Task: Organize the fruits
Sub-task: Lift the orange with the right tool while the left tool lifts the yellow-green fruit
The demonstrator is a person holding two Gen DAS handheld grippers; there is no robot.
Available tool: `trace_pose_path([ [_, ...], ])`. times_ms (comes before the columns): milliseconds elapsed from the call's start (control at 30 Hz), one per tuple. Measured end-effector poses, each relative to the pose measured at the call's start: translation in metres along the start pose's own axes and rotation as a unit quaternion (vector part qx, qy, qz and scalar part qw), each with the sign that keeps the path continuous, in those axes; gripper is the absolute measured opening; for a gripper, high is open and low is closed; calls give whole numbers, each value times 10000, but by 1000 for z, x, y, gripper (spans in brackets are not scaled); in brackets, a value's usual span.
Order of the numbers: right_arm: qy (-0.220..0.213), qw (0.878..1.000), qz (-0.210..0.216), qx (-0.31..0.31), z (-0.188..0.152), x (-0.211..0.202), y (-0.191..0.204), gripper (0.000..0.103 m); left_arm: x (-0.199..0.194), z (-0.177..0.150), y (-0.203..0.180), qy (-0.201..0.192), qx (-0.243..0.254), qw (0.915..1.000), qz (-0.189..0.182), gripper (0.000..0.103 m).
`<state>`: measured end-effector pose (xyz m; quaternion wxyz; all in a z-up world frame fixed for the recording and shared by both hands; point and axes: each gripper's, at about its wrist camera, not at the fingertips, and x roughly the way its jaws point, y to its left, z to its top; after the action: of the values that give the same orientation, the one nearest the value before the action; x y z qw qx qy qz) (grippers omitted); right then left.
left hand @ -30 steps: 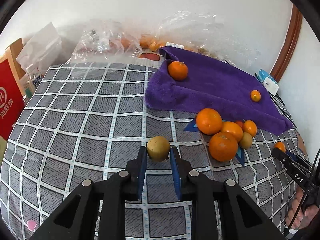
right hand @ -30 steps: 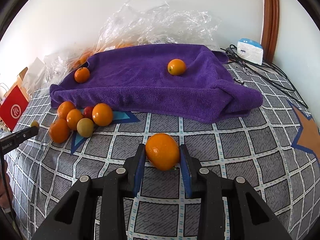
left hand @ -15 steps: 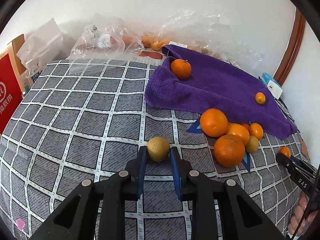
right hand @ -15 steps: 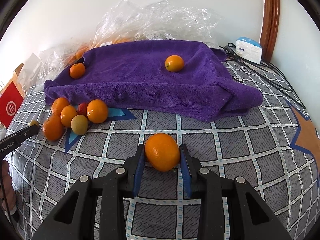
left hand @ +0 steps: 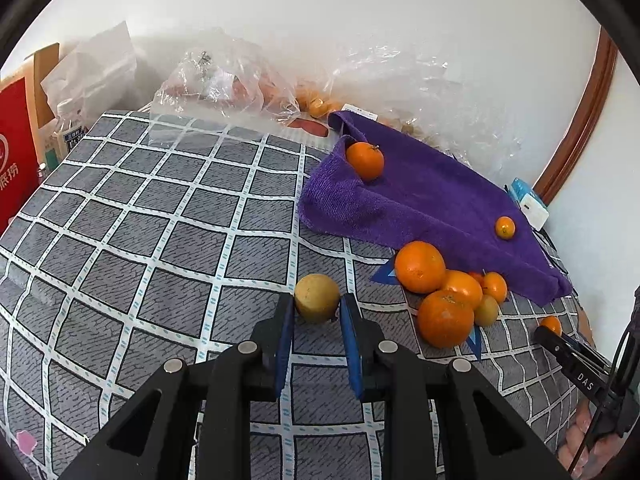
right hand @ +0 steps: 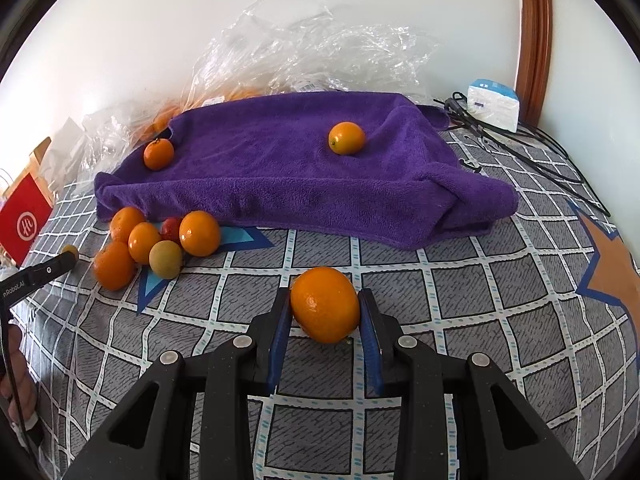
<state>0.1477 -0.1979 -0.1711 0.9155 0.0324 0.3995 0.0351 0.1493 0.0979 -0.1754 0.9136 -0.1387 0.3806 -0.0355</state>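
My left gripper is shut on a small yellow-green fruit, held over the grey checked cloth. My right gripper is shut on an orange, and it also shows at the right edge of the left wrist view. A purple towel lies at the back with two small oranges on it, one at its left and one near its middle. A cluster of several oranges with a greenish fruit lies on the cloth in front of the towel's left end.
Clear plastic bags with more fruit lie along the wall behind the towel. A red paper bag and bottles stand at the left edge. A white box and black cables lie at the back right.
Both grippers kept their fruits. The left gripper's view shifted so the towel and cluster slid right. The right gripper came slightly closer to the towel.
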Motion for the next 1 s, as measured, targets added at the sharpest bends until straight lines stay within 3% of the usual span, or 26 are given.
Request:
trace_pose_path([
  [633, -150, 9996, 91, 216, 0, -5, -6, 33, -14, 2, 1, -398, -55, 9992, 10, 23],
  [1000, 39, 9997, 30, 256, 2, -2, -6, 33, -17, 4, 0, -248, -106, 9996, -13, 23],
])
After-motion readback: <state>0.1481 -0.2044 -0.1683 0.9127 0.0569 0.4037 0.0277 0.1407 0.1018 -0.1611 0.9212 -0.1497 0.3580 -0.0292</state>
